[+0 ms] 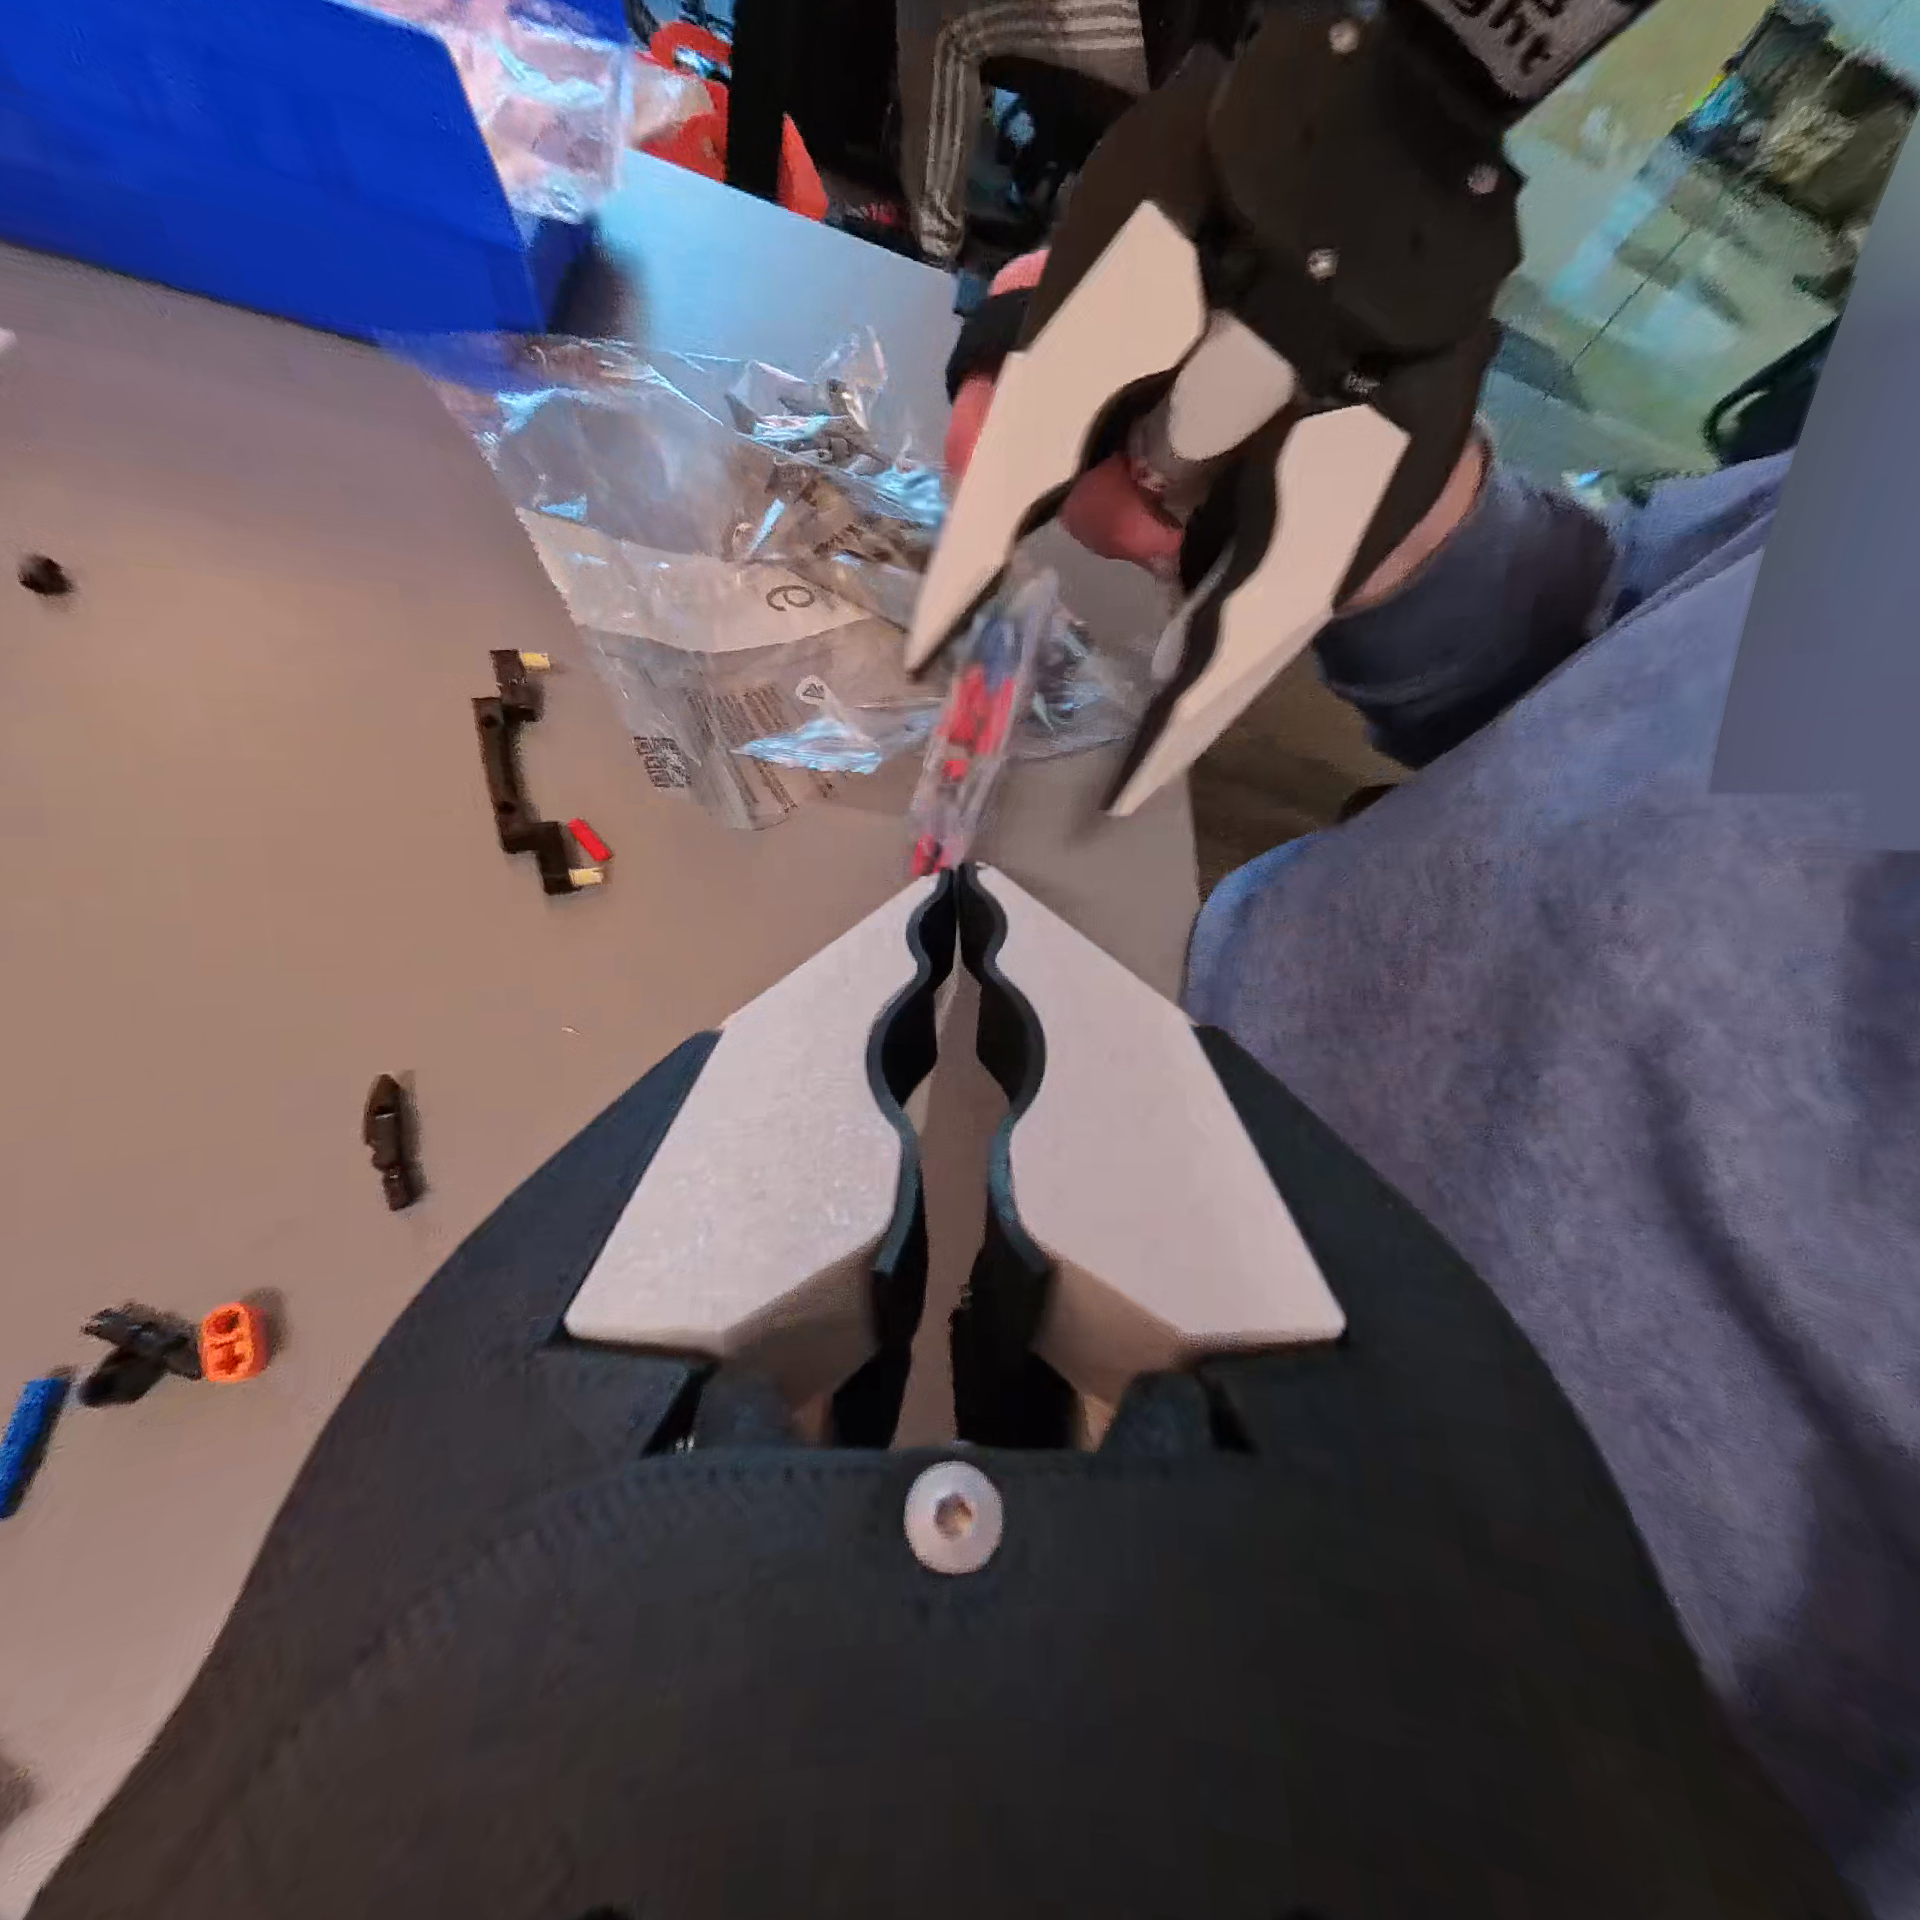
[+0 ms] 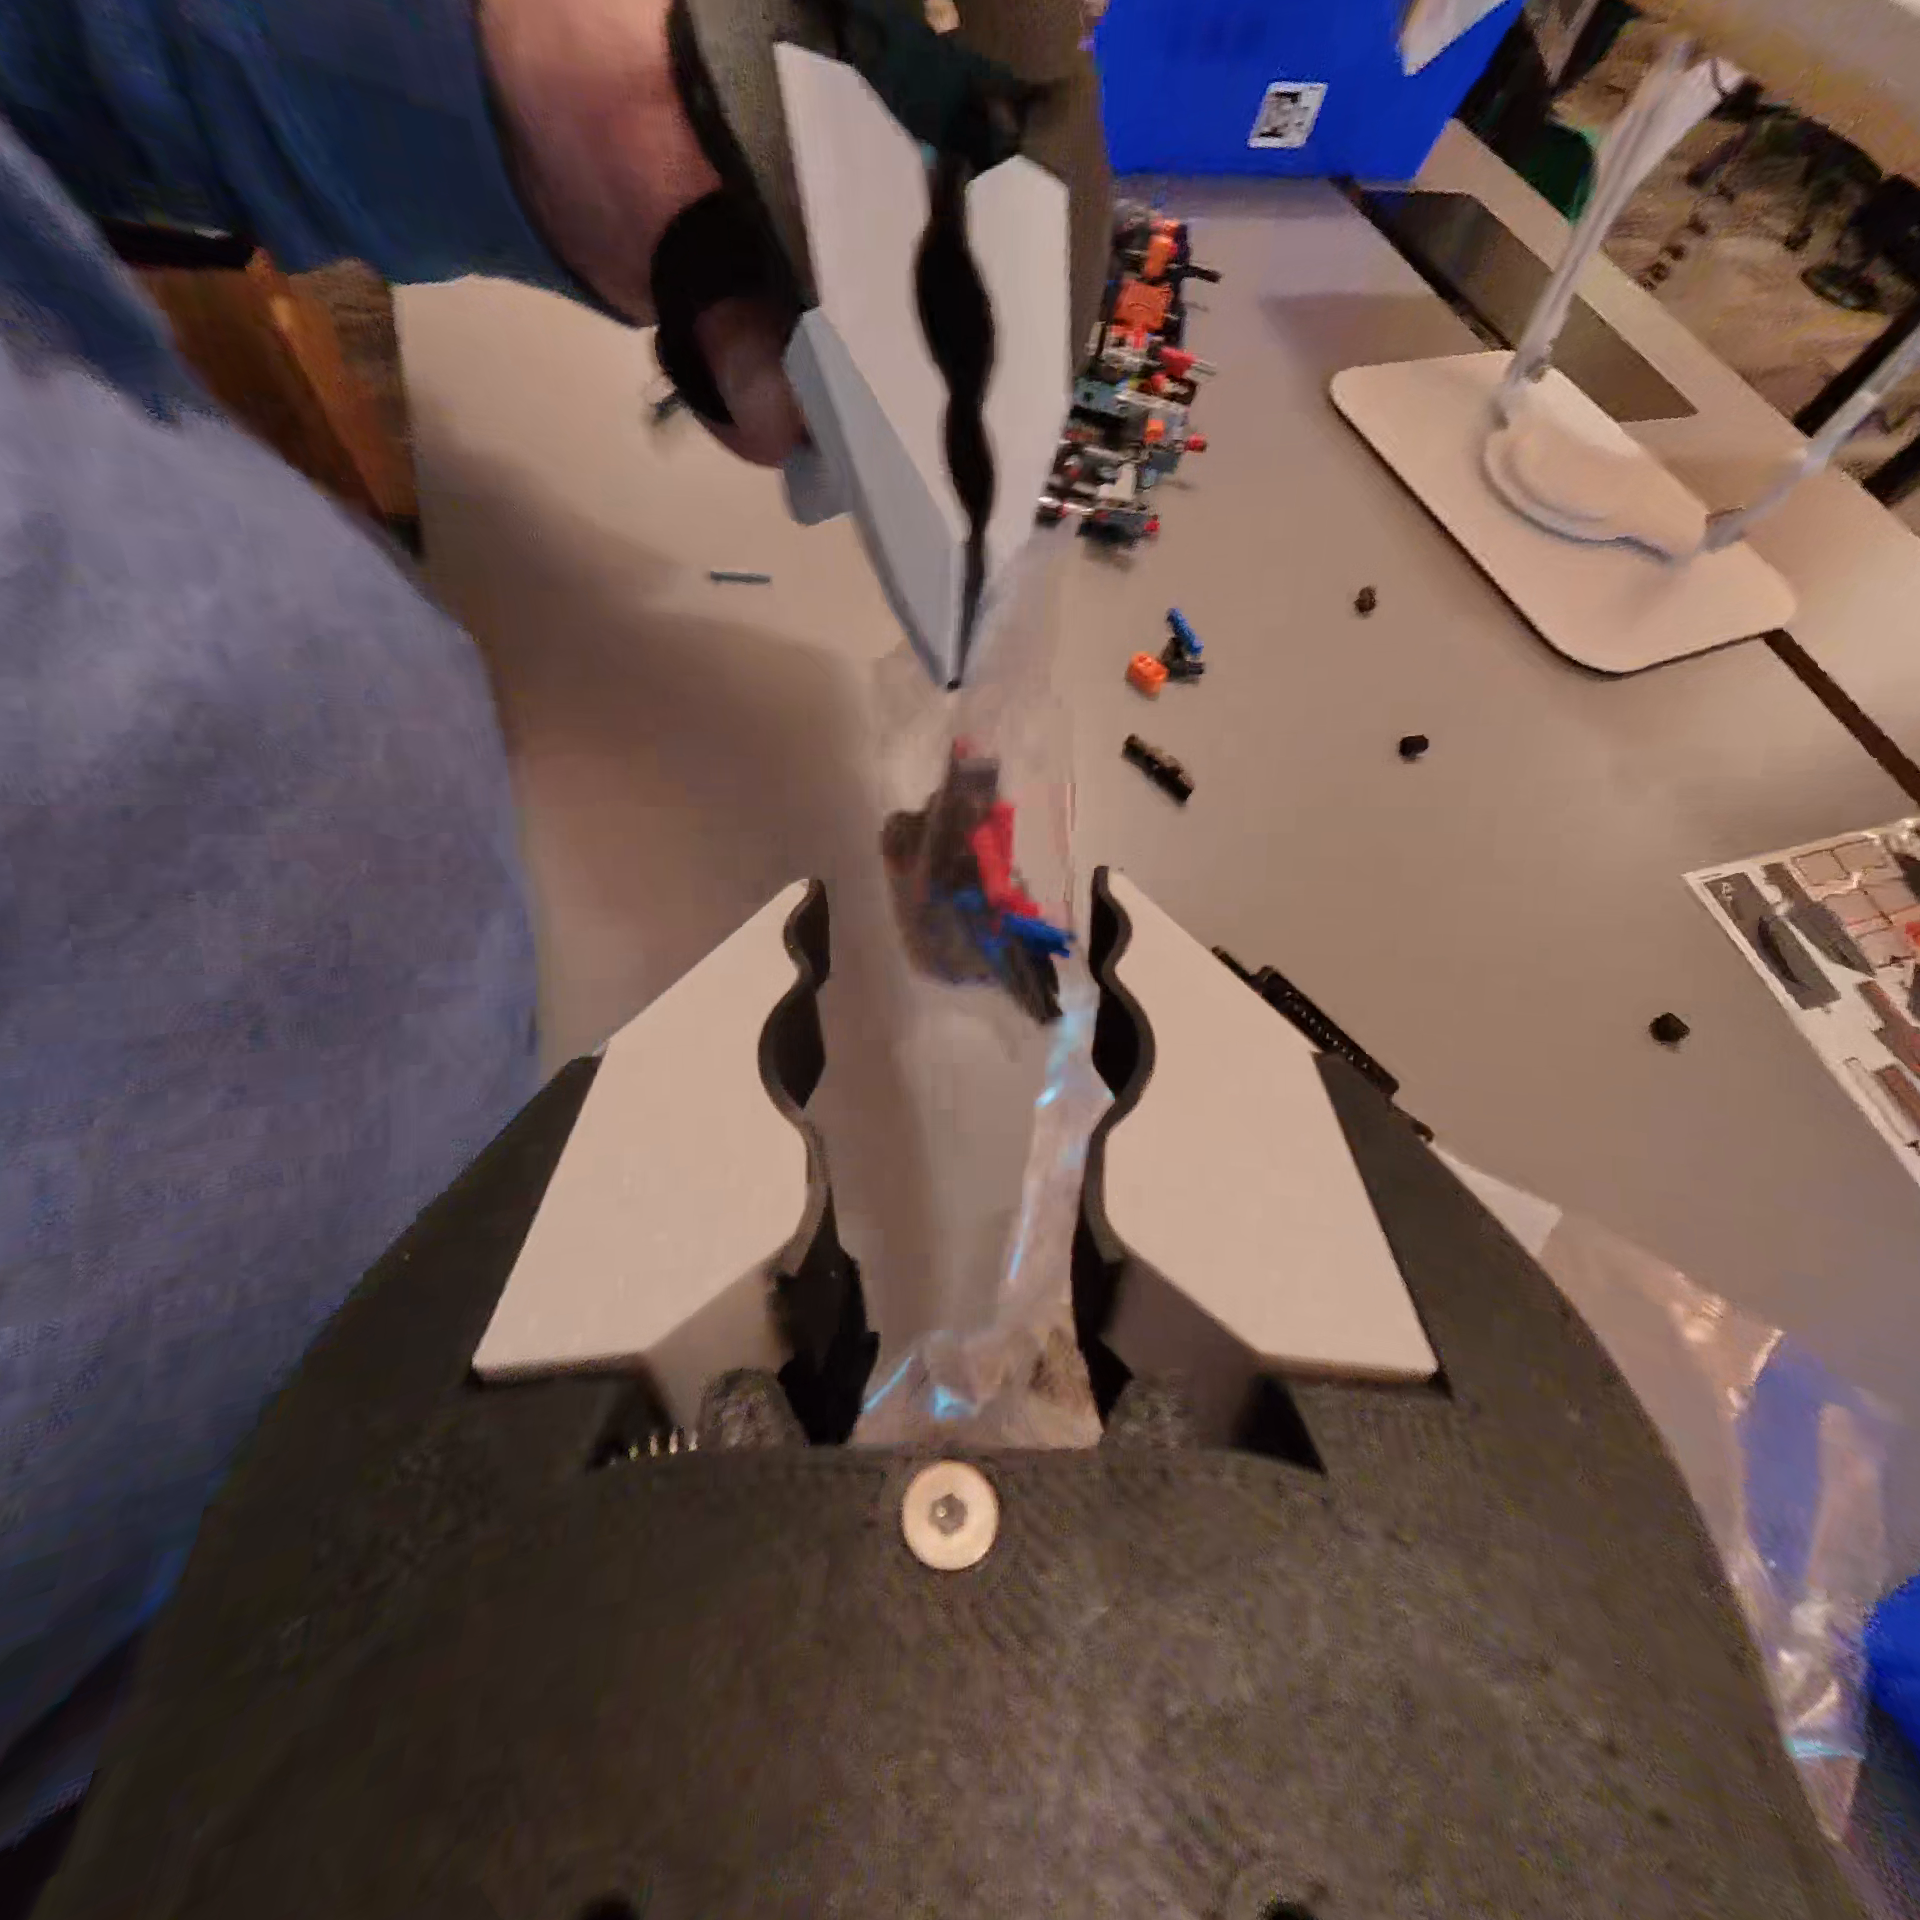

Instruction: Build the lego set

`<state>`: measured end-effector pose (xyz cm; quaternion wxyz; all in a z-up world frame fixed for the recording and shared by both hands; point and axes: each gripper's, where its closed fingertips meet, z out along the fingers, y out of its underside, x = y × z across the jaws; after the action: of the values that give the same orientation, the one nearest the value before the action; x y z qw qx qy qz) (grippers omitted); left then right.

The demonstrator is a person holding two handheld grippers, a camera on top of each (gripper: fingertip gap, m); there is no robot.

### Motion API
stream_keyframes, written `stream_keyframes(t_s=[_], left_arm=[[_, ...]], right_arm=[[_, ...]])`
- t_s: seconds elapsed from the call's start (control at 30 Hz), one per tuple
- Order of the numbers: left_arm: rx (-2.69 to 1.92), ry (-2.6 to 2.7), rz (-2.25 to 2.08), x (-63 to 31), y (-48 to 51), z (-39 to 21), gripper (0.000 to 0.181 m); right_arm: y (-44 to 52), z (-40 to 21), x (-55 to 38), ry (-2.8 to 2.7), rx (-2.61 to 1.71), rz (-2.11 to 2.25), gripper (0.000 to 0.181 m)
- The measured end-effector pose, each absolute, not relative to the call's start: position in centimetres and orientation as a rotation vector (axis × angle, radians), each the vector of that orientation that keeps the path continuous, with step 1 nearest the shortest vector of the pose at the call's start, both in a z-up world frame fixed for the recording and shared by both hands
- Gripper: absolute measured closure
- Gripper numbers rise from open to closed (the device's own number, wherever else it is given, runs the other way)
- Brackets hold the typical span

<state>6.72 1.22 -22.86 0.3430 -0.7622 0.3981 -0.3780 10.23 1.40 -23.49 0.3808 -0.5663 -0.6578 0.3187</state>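
Pinching top corner of small parts bag [image 1: 961, 748] in closed left tool [image 1: 956, 883], bag's long axis running straight into gaping, empty right tool [image 2: 961, 894], above tabletop [image 2: 1455, 852].

small clear bag [image 2: 982, 894]: red, blue, dark pieces inside; held above the counter [image 2: 1455, 831], corner pinched | part-built model [image 2: 1132, 384]: black, orange, grey; toward the far edge | loose pieces: orange brick [image 2: 1146, 670], black beam [image 2: 1156, 766], mid-counter
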Motion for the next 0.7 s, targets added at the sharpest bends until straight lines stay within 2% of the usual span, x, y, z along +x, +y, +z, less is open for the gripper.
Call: stream_keyframes(t_s=[0.13,0.3,0.37,0.43,0.47,0.53,0.63,0.7], left_arm=[[-2.018,0.957,-1.132,6.6,1.5,-22.7,0.181],[-2.002,0.825,-1.211,5.6,2.4,-22.6,0.181],[-2.006,0.838,-1.166,5.5,2.7,-23.1,0.163],[-2.01,0.872,-1.143,5.8,2.7,-23.7,0.16],[-2.016,0.88,-1.139,6.0,2.7,-23.9,0.162],[-2.029,0.877,-1.164,6.3,2.8,-24.3,0.175],[-2.008,0.801,-1.215,5.8,3.6,-23.9,0.181],[-1.992,0.737,-1.252,5.3,4.1,-23.5,0.181]], right_arm=[[3.2,-24.4,8.4,-1.667,-1.536,0.971,0.172],[3.0,-24.7,7.6,-1.653,-1.649,1.339,0.172],[3.0,-24.8,7.4,-1.657,-1.687,1.421,0.172],[3.1,-24.8,7.2,-1.662,-1.712,1.461,0.172],[3.2,-24.8,7.1,-1.668,-1.72,1.478,0.172],[3.4,-24.8,6.8,-1.674,-1.735,1.504,0.172],[4.1,-24.5,6.3,-1.637,-1.737,1.531,0.172],[4.9,-23.9,6.0,-1.569,-1.727,1.541,0.159]])
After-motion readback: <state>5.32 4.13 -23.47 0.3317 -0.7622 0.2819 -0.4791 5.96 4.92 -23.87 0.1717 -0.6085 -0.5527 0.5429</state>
